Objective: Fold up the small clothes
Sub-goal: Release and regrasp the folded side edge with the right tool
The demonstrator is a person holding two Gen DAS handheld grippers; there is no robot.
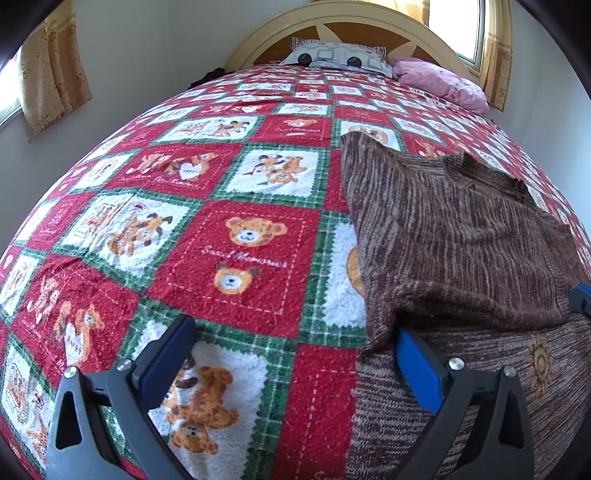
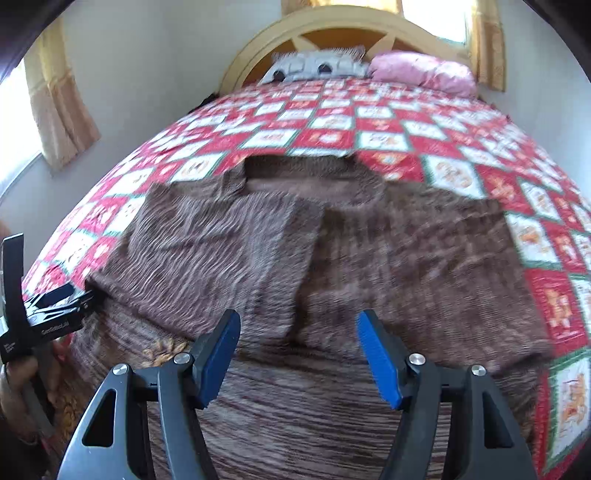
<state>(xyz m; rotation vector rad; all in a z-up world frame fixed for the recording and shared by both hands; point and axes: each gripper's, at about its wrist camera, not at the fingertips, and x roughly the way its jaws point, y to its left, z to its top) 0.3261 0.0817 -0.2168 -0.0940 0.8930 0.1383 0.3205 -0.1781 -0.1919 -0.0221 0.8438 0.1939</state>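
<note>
Gaping jaws, both empty, over brown sweater (image 2: 369,251).

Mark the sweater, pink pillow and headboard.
sweater (image 2: 388,258): right wrist view, on the middle of its brown knit.
pink pillow (image 1: 439,79): left wrist view, on its top face.
headboard (image 2: 332,20): right wrist view, on the curved top rail.

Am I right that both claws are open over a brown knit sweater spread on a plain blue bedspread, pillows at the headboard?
Not quite: the bedspread is a red, white and green teddy-bear patchwork, not plain blue, as the left wrist view shows. The rest holds: the left claw and right claw are open over the brown knit sweater.
</note>
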